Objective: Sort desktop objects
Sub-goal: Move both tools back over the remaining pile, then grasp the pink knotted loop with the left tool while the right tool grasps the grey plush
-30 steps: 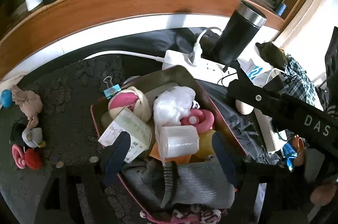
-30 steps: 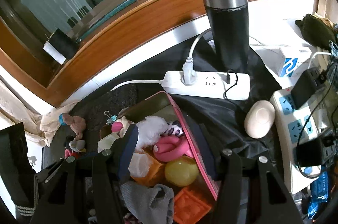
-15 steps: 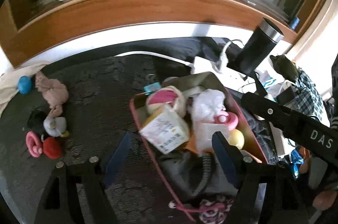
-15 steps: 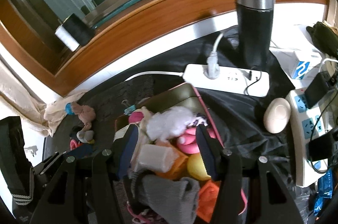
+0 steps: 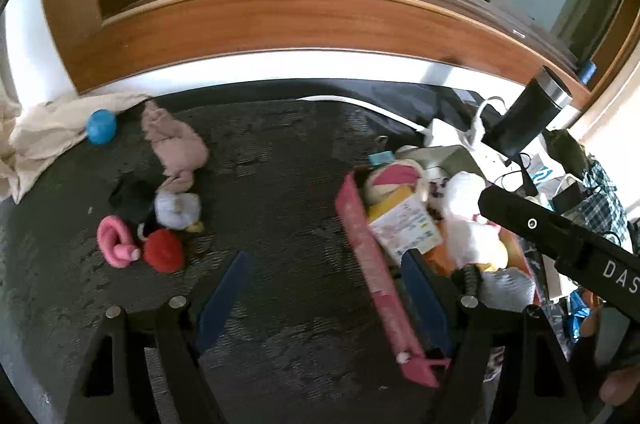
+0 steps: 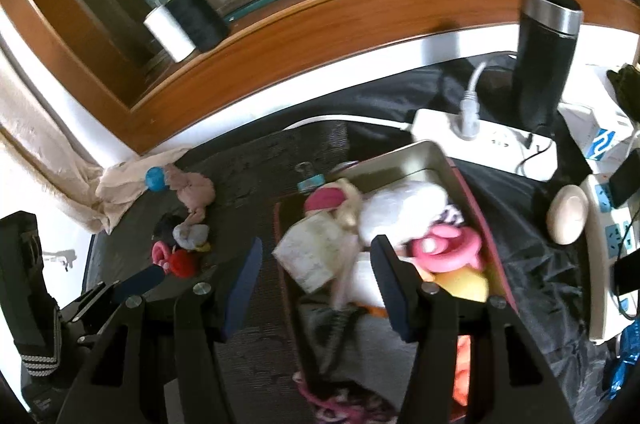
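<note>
**Tray packed with items at right; both tools empty**

Tray (image 5: 362, 256) sits at the right of the dark mat (image 5: 280, 192), pink-walled, filled with a ball (image 5: 390, 180), a paper box (image 5: 404, 228), white fluff (image 5: 464, 192) and other pieces.

Left to right on the counter: beige cloth (image 5: 36, 140) at the far edge, blue ball (image 5: 101, 132) touching it, pink sock (image 5: 176, 148), then a loose cluster of a pink ring (image 5: 114, 242), red ball (image 5: 164, 250) and small plush (image 5: 178, 210).

Left tool (image 5: 324, 288) hovers above the mat, spread wide, holding nothing; its right finger overlaps the tray.

Right tool (image 6: 316, 272) is likewise spread and empty above the tray's left wall.

Beyond the tray stand a power strip (image 6: 492, 140) and a black flask (image 6: 544, 52).
</note>
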Demonstrator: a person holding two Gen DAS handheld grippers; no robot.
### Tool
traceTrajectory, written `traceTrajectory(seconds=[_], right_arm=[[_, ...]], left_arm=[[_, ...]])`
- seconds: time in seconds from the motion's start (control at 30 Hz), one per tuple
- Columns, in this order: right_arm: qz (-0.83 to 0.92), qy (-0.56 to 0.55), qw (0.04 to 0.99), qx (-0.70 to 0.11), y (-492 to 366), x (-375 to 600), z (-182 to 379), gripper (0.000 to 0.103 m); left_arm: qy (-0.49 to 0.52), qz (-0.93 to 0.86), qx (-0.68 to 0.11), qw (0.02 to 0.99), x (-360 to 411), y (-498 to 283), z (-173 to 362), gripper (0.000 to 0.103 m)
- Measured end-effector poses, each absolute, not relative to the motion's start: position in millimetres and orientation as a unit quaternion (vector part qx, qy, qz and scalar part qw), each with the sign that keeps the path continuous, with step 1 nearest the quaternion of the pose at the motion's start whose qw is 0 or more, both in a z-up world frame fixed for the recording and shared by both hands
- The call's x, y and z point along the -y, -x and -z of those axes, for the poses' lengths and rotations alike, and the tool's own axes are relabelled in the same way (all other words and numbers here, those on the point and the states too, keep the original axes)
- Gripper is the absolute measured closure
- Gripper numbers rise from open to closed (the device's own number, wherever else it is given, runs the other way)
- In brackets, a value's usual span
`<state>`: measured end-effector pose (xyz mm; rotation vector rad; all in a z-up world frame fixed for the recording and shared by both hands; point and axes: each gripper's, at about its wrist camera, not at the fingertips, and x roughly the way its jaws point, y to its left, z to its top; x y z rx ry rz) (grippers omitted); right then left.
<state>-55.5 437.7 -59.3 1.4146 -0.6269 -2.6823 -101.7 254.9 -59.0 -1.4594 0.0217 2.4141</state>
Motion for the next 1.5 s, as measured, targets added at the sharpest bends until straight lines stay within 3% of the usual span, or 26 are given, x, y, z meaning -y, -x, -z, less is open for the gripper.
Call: traceTrajectory(seconds=[0.7, 1.03, 1.5], right_arm=[[0.857, -0.483, 0.065, 0.165, 87, -313, 56, 0.042], [0.846, -0.507, 0.067, 0.152, 106, -277, 74, 0.042], [0.831, -0.532, 0.060, 0.149, 131, -269, 99, 0.042]], left_arm=[[0.511, -0.855, -0.004, 0.089, -124, 107, 65, 0.022], [0.547, -0.835, 0.041, 0.053, -59, 130, 100, 0.022], [0.577, -0.810, 0.087, 0.064, -43, 163, 142, 0.022]])
